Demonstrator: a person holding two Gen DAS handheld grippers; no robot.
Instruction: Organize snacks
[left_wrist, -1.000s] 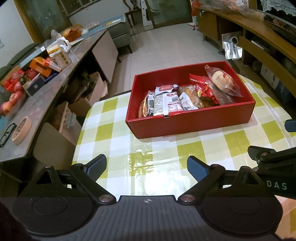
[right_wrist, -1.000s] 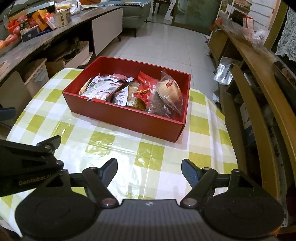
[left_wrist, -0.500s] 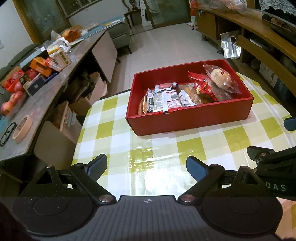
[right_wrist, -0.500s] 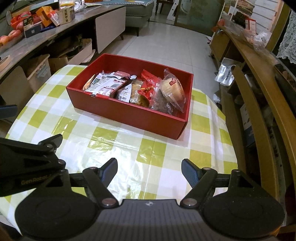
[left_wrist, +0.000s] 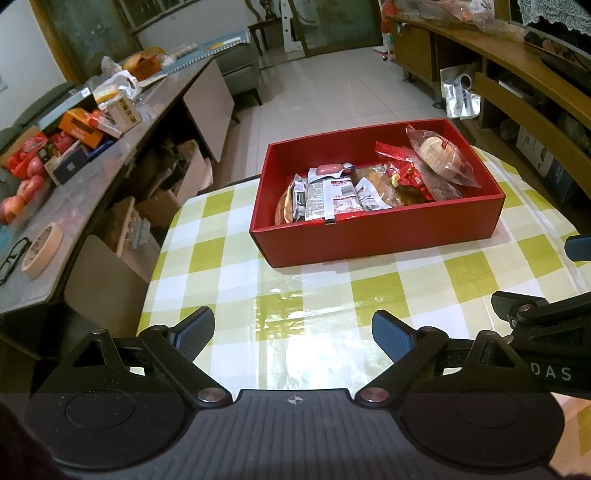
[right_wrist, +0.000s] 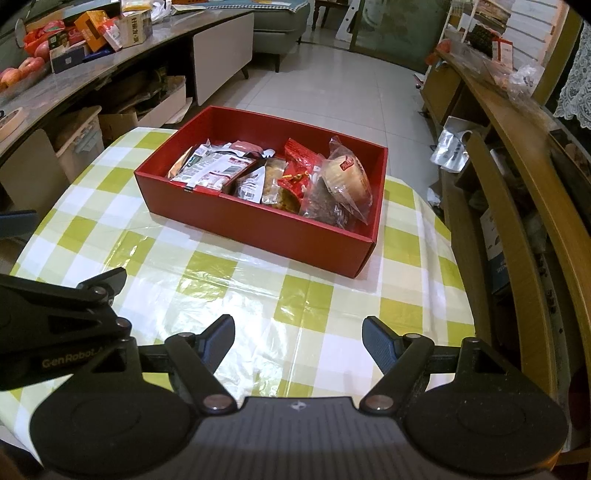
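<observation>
A red box (left_wrist: 376, 236) (right_wrist: 258, 221) stands at the far side of a table with a green-and-white checked cloth (left_wrist: 295, 295) (right_wrist: 258, 288). Several snack packs lie inside: a white-and-red packet (left_wrist: 334, 197) (right_wrist: 214, 170), a red bag (left_wrist: 400, 166) (right_wrist: 301, 162) and a clear-wrapped round cake (left_wrist: 441, 158) (right_wrist: 347, 175). My left gripper (left_wrist: 293, 332) hangs open over the near cloth with nothing between its fingers. My right gripper (right_wrist: 299, 332) is open too, empty, well short of the box. Each gripper shows at the edge of the other's view.
A long counter (left_wrist: 92, 166) on the left carries boxes, apples, a tape roll (left_wrist: 42, 249) and glasses. Cartons sit under it. A wooden shelf unit (right_wrist: 517, 184) runs along the right. Tiled floor (left_wrist: 332, 92) lies beyond the table.
The box sits slightly higher in both views than a second ago; both grippers stay open and empty.
</observation>
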